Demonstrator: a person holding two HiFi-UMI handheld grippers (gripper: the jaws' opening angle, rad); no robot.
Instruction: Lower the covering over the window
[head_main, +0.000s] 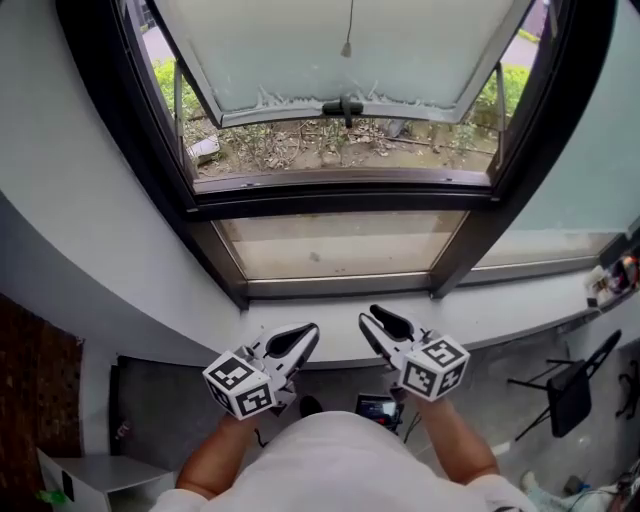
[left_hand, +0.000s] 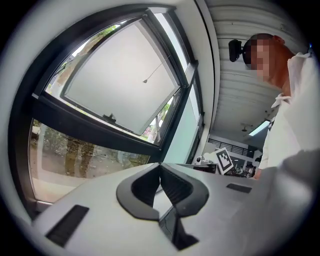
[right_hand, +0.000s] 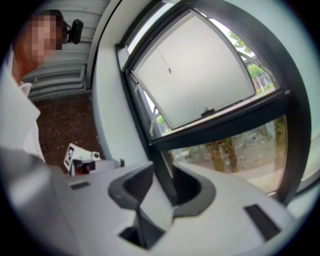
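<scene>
- Head view: a person in a white shirt (head_main: 340, 465) stands at a dark-framed window (head_main: 330, 198), holding 2 grippers level in front of the pale sill (head_main: 500, 310).
- The left gripper (head_main: 310, 332) and right gripper (head_main: 375, 322) sit side by side, near each other and both short of the glass.
- The upper sash (head_main: 220, 95) is tilted outward, with its handle (head_main: 342, 107) at the bottom rail.
- A thin cord (head_main: 347, 45) for the covering hangs in front of that sash, well above both grippers. The covering itself cannot be made out.
- A black chair (head_main: 570, 385) stands on the floor at lower right.
- Left gripper view: the left gripper (left_hand: 160, 167) has its jaws pressed together at the tips, with nothing between them.
- The window (left_hand: 95, 117) fills the left of the frame, and the cord (left_hand: 145, 80) hangs in front of the pale sash. The person (left_hand: 295, 125) is at right.
- Right gripper view: the right gripper (right_hand: 163, 172) has its jaws spread and holds nothing. Only the window (right_hand: 215, 127) frame shows through the gap.
- The cord (right_hand: 169, 70) hangs in front of the sash, well apart from the jaws. A brick wall (right_hand: 65, 125) shows at left.
</scene>
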